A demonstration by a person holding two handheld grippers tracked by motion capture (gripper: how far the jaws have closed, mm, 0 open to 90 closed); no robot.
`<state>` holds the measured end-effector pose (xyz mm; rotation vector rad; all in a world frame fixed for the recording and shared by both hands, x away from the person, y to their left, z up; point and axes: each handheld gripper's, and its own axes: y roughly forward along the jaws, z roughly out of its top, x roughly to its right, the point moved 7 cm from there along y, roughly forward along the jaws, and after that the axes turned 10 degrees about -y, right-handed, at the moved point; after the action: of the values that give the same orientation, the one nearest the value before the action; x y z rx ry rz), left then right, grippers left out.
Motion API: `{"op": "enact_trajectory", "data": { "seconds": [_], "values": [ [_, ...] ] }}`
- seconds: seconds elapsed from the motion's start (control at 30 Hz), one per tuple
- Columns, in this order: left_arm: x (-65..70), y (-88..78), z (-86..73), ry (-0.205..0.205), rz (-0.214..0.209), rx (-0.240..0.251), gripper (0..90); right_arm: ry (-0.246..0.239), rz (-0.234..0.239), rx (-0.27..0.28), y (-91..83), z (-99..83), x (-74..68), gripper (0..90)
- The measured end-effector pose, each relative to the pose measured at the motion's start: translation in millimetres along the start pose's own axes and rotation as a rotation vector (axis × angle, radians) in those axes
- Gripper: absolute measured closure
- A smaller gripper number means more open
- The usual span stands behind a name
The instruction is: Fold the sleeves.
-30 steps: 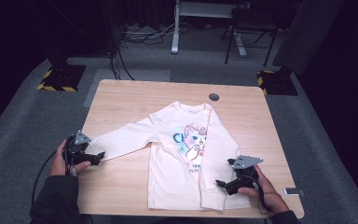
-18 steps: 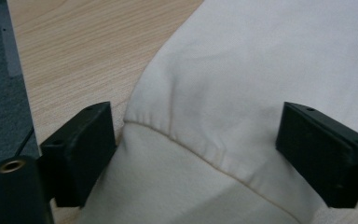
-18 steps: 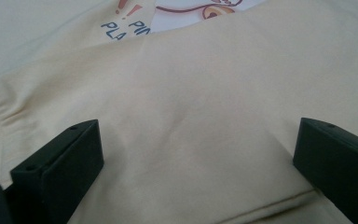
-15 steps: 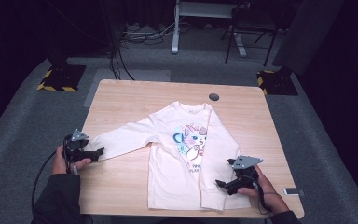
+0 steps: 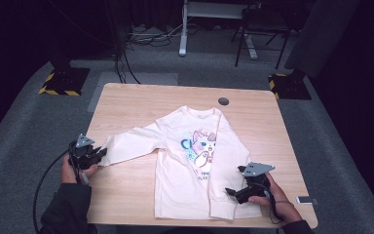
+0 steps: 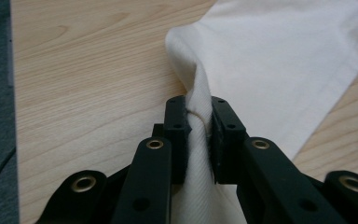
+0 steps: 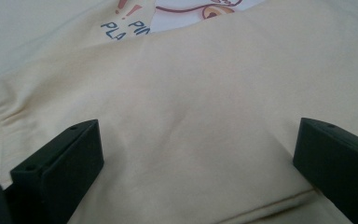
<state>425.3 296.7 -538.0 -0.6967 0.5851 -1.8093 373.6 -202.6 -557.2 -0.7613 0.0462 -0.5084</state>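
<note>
**Left cuff pinched, right jaws spread over the folded sleeve**

Surroundings: light wood-grain table [image 5: 126,105], smooth and rectangular with rounded corners. A small dark round disc [image 5: 223,101] sits at 12 o'clock from the garment, apart from it. A small pale flat object [image 5: 306,200] lies at the table's 4 o'clock edge, just beside the right hand. Grey carpet surrounds the table; beyond it stand stand bases with yellow-black striped edges [image 5: 61,83]. Nothing lies between either tool and the cloth.

Task item: cream long-sleeved shirt [image 5: 190,161], soft knit, flat and front-up at table centre. Chest print is a cartoon cat with blue lettering. One sleeve stretches toward 9 o'clock; the other is folded down along the body toward 5 o'clock.

Left hand-held gripper [image 5: 96,155]: jaws have just been closing and now pinch the ribbed sleeve cuff [image 6: 198,116], which bunches into a ridge between the pads.

Right hand-held gripper [image 5: 230,191]: jaws spread wide, hovering low over the folded sleeve [image 7: 191,126] near the hem; whether the pads touch the fabric I cannot tell.
</note>
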Motion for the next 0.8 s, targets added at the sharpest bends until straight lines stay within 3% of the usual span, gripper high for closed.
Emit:
{"op": "enact_trajectory", "data": {
  "seconds": [0.27, 0.33, 0.57, 0.8],
  "values": [
    [12.0, -0.4, 3.7, 0.033, -0.008, -0.01, 79.2, 0.0, 0.0, -0.001, 0.0, 0.0, 0.0, 1.0],
    [15.0, -1.4, 5.1, 0.019, -0.03, -0.002, 79.2, 0.0, 0.0, -0.001, 0.0, 0.0, 0.0, 1.0],
    [21.9, -2.1, 8.1, 0.033, -0.029, 0.007, 79.7, 0.0, 0.0, -0.001, 0.0, 0.0, 0.0, 1.0],
    [41.0, -3.6, 12.1, 0.055, -0.074, 0.013, 79.9, 0.0, 0.0, -0.002, 0.0, 0.0, -0.1, 1.0]
  ]
}}
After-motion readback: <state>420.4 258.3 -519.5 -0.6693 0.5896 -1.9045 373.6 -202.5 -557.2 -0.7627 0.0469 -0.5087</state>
